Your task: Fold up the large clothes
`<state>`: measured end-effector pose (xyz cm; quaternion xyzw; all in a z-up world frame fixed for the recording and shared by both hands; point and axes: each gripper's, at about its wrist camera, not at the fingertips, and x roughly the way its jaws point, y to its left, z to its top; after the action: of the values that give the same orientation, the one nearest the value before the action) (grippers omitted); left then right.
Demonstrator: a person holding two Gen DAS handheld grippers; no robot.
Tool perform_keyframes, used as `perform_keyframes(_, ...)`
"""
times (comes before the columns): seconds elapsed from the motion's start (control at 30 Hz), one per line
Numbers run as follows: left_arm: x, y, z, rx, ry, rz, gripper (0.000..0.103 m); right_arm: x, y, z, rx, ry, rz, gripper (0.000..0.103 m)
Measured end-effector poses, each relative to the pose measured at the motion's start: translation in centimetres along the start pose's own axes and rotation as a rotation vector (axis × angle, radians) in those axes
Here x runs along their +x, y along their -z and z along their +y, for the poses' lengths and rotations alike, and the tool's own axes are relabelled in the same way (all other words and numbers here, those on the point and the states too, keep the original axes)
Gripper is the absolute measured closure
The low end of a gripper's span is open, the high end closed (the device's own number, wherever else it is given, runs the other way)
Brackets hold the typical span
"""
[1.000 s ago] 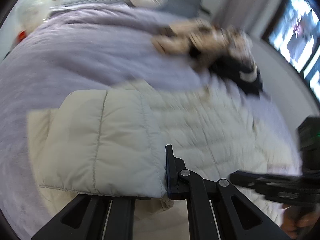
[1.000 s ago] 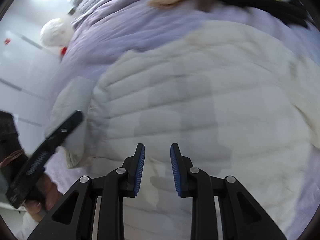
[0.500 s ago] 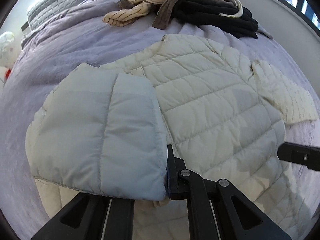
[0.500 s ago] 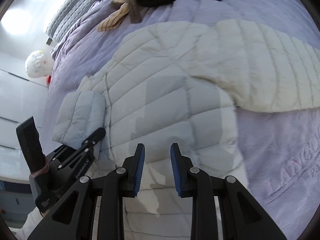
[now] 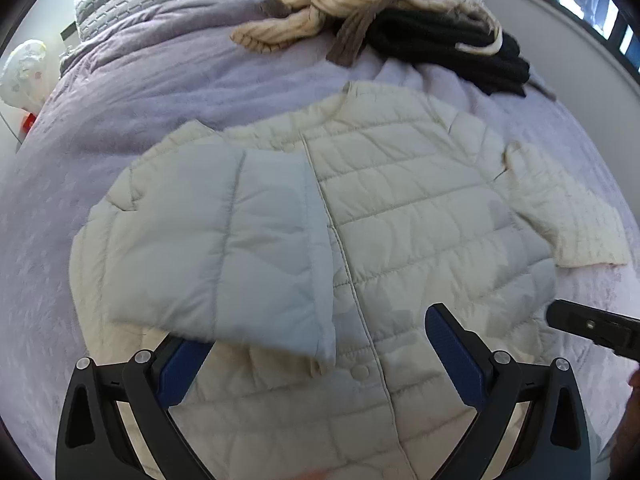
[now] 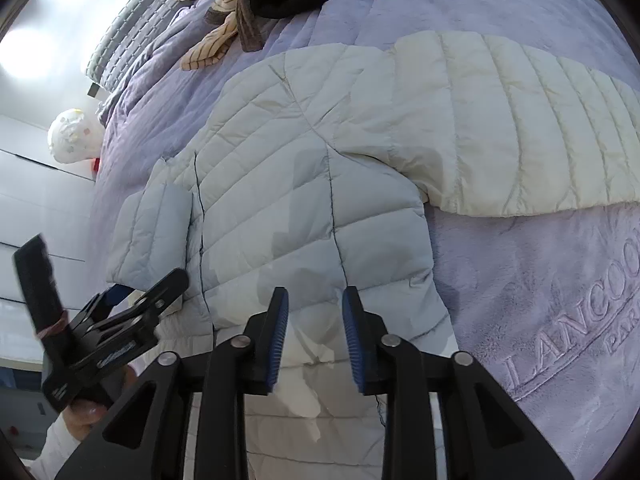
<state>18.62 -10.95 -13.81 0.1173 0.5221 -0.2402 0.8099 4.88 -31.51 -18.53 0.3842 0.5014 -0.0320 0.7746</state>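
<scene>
Cream jacket amid lilac bedspread

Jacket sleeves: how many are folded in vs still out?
2 sleeves. Left sleeve lies folded over the puffer jacket front, just let go as the left gripper opened. Right sleeve still lies spread out on the purple blanket.

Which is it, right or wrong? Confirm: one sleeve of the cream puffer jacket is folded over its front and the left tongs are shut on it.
Wrong. The left tongs stand open, having just let go of the folded sleeve on the puffer jacket; the left wrist view shows it.
</scene>
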Motion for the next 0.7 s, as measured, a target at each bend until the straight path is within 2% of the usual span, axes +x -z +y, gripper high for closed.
perform_keyframes(0.03,-0.5,0.1,0.5,-0.007,0.013,-0.001,0.001,0.0,0.0,0.1,-0.001,0.003,0.000,0.061)
perform_keyframes(0.17,-2.1,0.5,3.3,-0.095,0.065,0.013,0.001,0.0,-0.2,0.7,-0.011,0.014,-0.006,0.055)
perform_keyframes(0.33,-5.5,1.4,7.7,-0.182,0.101,-0.065,0.001,0.1,-0.7,3.0,-0.073,0.032,-0.032,0.025)
perform_keyframes(0.37,-6.3,1.6,8.9,-0.203,0.097,-0.093,0.001,0.1,-0.7,3.5,-0.089,0.037,-0.037,0.025)
perform_keyframes(0.5,-7.0,2.1,13.1,-0.280,-0.020,-0.146,0.001,1.3,-0.7,6.9,-0.191,0.052,-0.027,0.024)
perform_keyframes(0.6,-6.1,2.8,16.9,-0.379,-0.076,-0.129,0.001,2.4,-0.5,9.6,-0.254,0.043,-0.009,0.024)
perform_keyframes(0.7,-4.7,3.6,19.8,-0.428,-0.197,-0.107,0.001,2.9,-0.3,12.3,-0.310,0.032,-0.013,0.024)
